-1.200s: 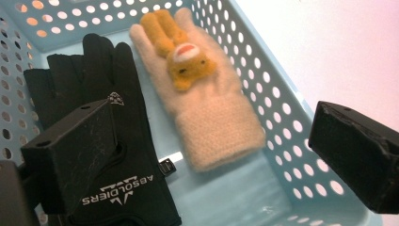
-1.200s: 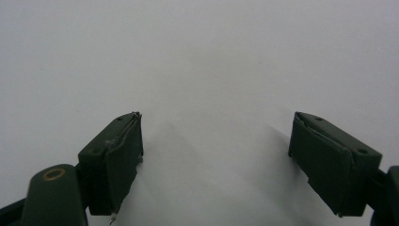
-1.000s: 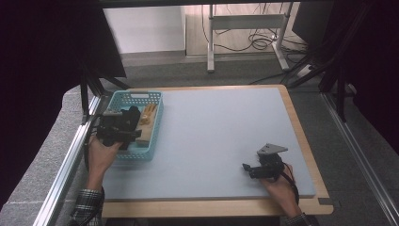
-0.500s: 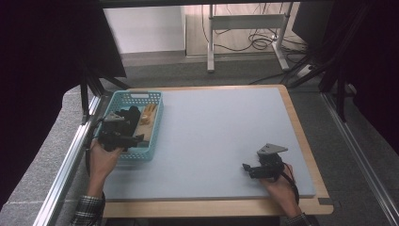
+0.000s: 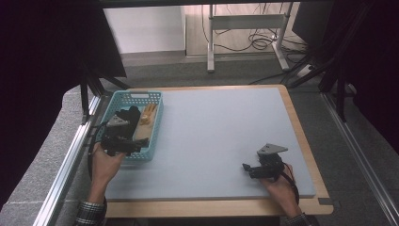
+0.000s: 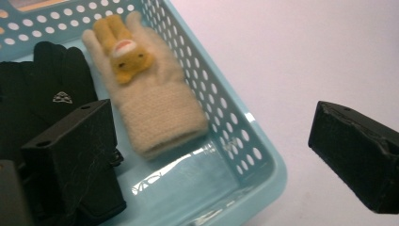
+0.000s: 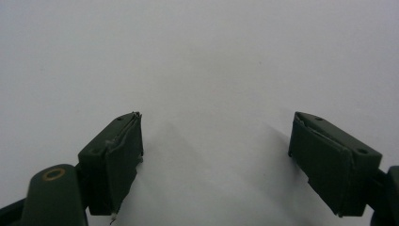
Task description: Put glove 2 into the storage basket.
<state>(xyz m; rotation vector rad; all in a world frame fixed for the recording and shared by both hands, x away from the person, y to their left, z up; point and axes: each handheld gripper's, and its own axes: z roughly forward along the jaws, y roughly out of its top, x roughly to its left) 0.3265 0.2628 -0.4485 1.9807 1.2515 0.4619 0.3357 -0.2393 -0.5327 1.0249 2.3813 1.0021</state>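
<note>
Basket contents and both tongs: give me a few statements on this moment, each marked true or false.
1. The teal basket holds a beige glove and a black glove. True.
2. The beige glove bears a yellow rabbit figure. True.
3. The left tongs are shut on the beige glove. False: the jaws stand wide apart, one inside the basket, one outside over the table, straddling the basket's wall.
4. The right tongs hold the black glove. False: they are open over the bare table, with nothing between the jaws.
5. The basket sits at the table's right edge. False: in the high view it sits near the left edge.
</note>
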